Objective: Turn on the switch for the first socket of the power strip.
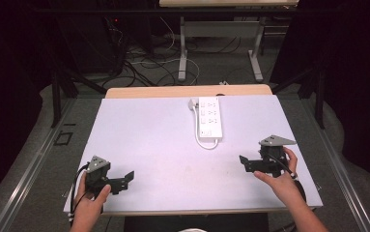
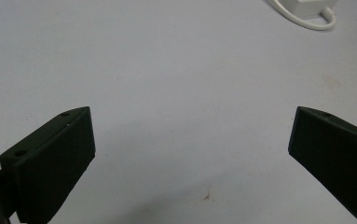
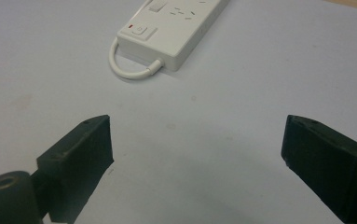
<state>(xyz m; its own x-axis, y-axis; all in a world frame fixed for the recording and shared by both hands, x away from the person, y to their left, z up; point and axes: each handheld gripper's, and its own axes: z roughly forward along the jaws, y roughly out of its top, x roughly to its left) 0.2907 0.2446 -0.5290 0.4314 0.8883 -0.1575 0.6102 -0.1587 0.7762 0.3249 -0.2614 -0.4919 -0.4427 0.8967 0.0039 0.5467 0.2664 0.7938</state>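
- White power strip (image 1: 209,117) lying flat toward the far edge of the table (image 1: 139,140), cable (image 1: 206,143) looped out of its near end and back along its side; red mark beside the switch (image 3: 140,31).
- Right gripper (image 1: 244,162) near and to the right of the strip, well apart, jaws wide, holding nothing.
- Left gripper (image 1: 128,176) nearer still and to the left of the strip, well apart, jaws wide, empty.
- Risk judged: strip sliding under a one-sided push; loop snagging on a jaw; switch pressed by accident.
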